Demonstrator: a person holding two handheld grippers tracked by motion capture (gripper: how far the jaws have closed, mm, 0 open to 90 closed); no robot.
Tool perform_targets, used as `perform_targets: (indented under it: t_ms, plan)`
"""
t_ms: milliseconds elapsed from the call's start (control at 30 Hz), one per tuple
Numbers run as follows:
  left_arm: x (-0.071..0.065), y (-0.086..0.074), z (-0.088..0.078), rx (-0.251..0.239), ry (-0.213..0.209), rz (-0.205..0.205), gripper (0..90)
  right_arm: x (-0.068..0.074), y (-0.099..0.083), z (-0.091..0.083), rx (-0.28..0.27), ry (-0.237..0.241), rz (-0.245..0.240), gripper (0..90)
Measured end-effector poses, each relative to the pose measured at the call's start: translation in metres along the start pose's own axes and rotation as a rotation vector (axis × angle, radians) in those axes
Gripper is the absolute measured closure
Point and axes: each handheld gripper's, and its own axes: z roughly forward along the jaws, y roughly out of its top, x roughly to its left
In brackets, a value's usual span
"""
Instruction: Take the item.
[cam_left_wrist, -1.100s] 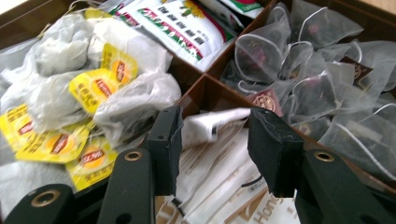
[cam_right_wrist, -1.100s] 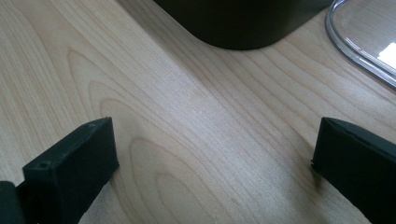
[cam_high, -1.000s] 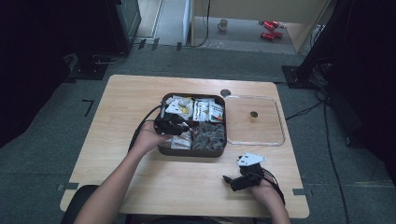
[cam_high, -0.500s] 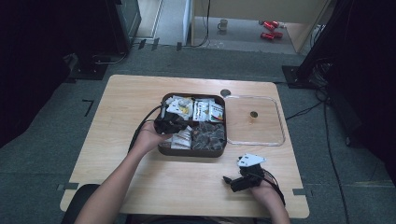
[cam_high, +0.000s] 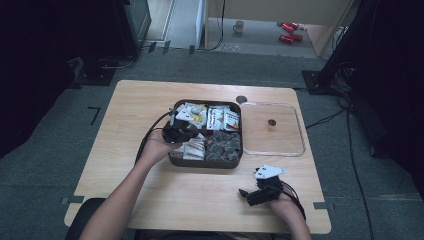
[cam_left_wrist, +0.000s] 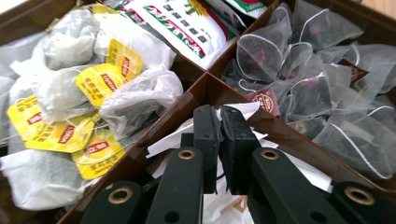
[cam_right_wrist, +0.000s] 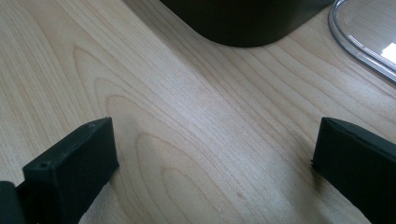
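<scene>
Nothing's really moved: your left gripper (cam_left_wrist: 218, 140) stays clenched on a white packet (cam_left_wrist: 224, 201) in the tea box (cam_high: 226, 161); right gripper (cam_right_wrist: 212, 154) rests wide open on the table (cam_right_wrist: 187, 121), waiting.

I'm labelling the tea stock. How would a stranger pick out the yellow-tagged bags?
On the wooden table, find the dark brown divided box beside the clear lid. In the left gripper view, the left compartment holds white paper tea bags. Their yellow tags set them apart from the see-through mesh pyramid bags on the right.
</scene>
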Motion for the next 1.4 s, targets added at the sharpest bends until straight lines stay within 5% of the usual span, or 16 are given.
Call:
perform_targets:
  t_ms: [1400]
  plan:
    - [0.021,-0.017,-0.074,-0.127,0.030,-0.111,86.2,-0.006,0.004,0.004,0.003,0.036,-0.038,0.0]
